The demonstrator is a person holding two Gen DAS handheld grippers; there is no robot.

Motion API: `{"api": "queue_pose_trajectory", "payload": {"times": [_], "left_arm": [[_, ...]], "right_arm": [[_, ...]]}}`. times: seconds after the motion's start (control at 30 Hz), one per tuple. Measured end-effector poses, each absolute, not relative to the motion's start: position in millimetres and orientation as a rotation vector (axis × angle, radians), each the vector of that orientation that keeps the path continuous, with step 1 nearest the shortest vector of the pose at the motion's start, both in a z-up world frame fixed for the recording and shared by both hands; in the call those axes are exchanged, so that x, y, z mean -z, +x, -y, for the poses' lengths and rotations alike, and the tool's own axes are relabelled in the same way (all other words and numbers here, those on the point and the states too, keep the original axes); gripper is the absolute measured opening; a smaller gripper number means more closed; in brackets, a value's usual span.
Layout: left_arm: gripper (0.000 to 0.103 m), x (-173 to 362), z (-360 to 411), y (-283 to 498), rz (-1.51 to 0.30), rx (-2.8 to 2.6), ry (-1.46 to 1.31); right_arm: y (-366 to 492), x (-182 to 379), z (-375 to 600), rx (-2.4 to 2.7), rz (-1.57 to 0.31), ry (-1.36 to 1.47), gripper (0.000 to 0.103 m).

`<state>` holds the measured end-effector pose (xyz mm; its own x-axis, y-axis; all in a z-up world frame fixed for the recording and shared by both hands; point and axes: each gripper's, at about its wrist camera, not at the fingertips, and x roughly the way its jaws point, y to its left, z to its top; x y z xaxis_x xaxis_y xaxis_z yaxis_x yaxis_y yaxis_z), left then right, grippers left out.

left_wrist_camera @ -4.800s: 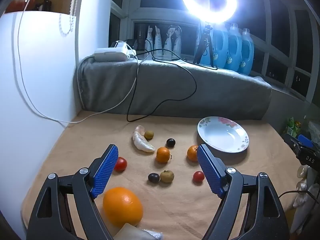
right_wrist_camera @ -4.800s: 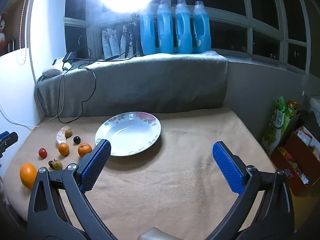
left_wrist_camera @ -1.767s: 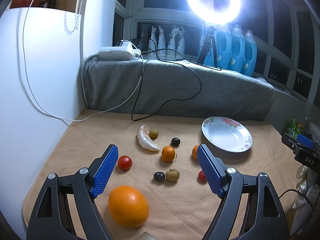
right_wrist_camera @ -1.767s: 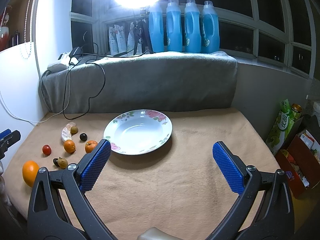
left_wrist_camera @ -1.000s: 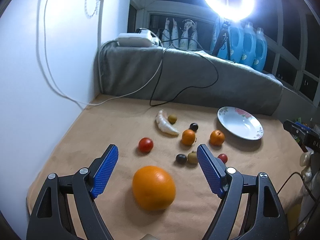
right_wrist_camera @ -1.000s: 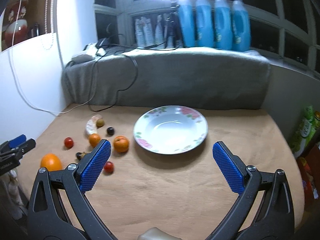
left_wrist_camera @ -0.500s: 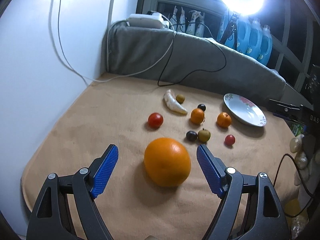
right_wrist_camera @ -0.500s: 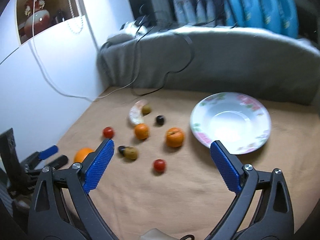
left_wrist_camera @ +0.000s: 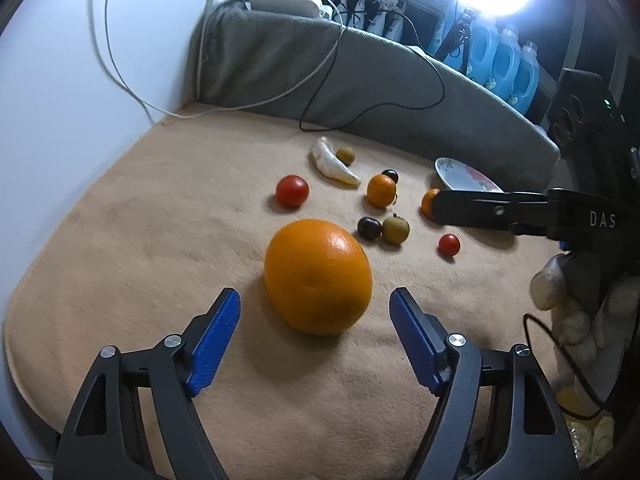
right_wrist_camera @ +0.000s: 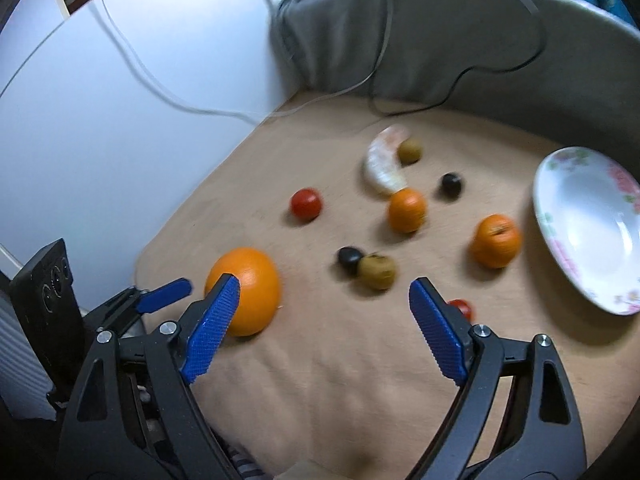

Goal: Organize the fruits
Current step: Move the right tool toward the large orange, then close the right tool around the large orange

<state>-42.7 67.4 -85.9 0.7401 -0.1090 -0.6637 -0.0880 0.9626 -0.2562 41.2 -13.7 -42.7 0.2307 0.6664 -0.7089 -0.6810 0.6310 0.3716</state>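
One container only: white floral plate at the right of the tan mat, nothing in it, all fruit is loose on the mat. Big orange sits nearest, in front of the left gripper, lined up with the gap between the blue pads but just ahead of the tips, not touched; left jaws are wide apart and closing slightly, nothing between them. Right gripper also has its jaws apart and closing, only bare mat in the gap; its left pad overlaps the big orange in that view, contact can't be told. Beyond the orange: dark grape touching a brownish longan, small red tomato to their right, larger red tomato to the left, two mandarins, the right one half hidden behind the right gripper's arm, near the plate. Farthest back a pale pomelo segment with another longan against it, and a second dark grape. Versus half a second back: the left gripper has dropped closer, so the orange looks bigger and lower between the fingers; the right gripper has swung left and tipped down, plate pushed to the right edge, fruit cluster now central; both pairs of pads sit a bit narrower. Fruit and plate have not moved.
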Motion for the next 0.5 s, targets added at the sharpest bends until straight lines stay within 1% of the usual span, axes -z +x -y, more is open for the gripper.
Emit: {"api": "queue_pose_trajectory", "payload": {"times": [0.1, 0.17, 0.5], "left_arm": [[0.075, 90, -68, -42, -0.749, 0.029, -0.298], [0.073, 93, -69, -40, -0.757, 0.039, -0.311], [0.071, 100, -74, -36, -0.772, 0.067, -0.364]], "right_arm": [[41, 50, -1, -0.965, -1.005, -0.023, 0.087], [41, 54, -10, -0.989, -1.034, -0.021, 0.080], [51, 76, -38, -1.090, -1.188, 0.053, 0.080]]}}
